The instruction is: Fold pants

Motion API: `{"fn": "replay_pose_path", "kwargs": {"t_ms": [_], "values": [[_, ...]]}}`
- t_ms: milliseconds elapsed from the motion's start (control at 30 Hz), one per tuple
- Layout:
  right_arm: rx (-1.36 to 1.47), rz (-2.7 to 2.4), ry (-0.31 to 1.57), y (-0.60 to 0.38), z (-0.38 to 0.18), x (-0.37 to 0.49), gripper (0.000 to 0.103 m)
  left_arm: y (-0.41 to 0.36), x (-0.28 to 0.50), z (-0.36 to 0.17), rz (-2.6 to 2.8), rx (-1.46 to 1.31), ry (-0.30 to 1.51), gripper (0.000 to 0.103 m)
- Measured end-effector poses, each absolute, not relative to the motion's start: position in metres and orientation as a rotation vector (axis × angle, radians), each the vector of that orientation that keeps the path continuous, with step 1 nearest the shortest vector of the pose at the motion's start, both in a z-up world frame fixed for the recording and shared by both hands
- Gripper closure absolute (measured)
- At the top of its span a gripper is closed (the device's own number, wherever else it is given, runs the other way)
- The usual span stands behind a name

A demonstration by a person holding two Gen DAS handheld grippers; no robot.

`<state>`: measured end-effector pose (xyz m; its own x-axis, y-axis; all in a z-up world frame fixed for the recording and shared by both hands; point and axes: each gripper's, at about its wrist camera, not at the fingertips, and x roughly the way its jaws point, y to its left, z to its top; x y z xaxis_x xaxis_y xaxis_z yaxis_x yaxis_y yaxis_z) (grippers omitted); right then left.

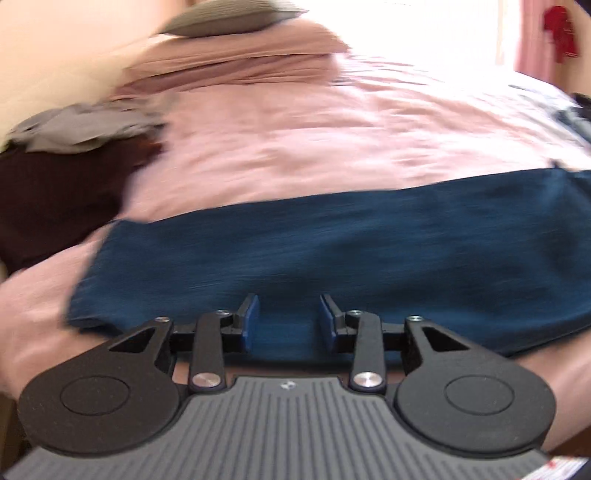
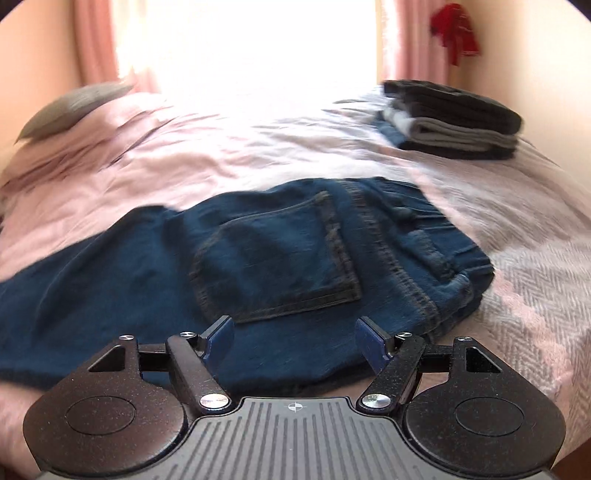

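Dark blue jeans lie flat across the pink bedcover, folded lengthwise with one leg on the other. The left wrist view is blurred. My left gripper hovers over the near edge of the leg, close to the hem end at the left; its blue pads stand apart with nothing pinched. In the right wrist view the jeans show a back pocket and the waistband at the right. My right gripper is open wide just before the pocket, above the seat.
A stack of folded dark and grey clothes sits at the bed's far right. A heap of grey clothes on maroon ones lies at the left. A grey pillow rests at the head. A red item hangs on the wall.
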<state>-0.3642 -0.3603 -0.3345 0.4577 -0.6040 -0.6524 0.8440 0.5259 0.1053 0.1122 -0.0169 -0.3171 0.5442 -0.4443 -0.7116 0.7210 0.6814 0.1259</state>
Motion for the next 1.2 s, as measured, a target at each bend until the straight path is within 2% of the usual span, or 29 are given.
{"fn": "replay_pose_path", "kwargs": {"t_ms": [100,200,367,400,467,533,700,933,1200], "values": [[0.433,-0.974,0.522,-0.346,-0.335,-0.368,0.033,0.031,0.143,-0.323,-0.649,0.396,0.672,0.071],[0.421,-1.033,0.495,-0.312,-0.335,-0.364,0.033,0.063,0.164,-0.329,-0.664,0.344,0.653,0.082],[0.591,-1.017,0.482,-0.247,-0.315,-0.356,0.033,0.069,0.158,-0.309,-0.639,0.376,0.669,0.082],[0.607,-0.986,0.47,-0.237,-0.31,-0.355,0.033,0.066,0.149,-0.3,-0.642,0.388,0.672,0.08],[0.606,-0.938,0.488,-0.22,-0.3,-0.349,0.033,0.064,0.13,-0.284,-0.687,0.363,0.668,0.066],[0.584,-0.937,0.529,-0.205,-0.29,-0.343,0.033,0.062,0.11,-0.272,-0.735,0.352,0.696,0.056],[0.459,-0.896,0.535,-0.154,-0.272,-0.339,0.033,0.058,0.046,-0.253,-0.831,0.375,0.703,0.053],[0.425,-0.893,0.5,-0.118,-0.259,-0.349,0.033,0.062,-0.012,-0.232,-0.933,0.422,0.627,0.04],[0.399,-0.926,0.464,-0.104,-0.243,-0.366,0.033,0.07,-0.034,-0.215,-0.979,0.417,0.58,0.037]]}}
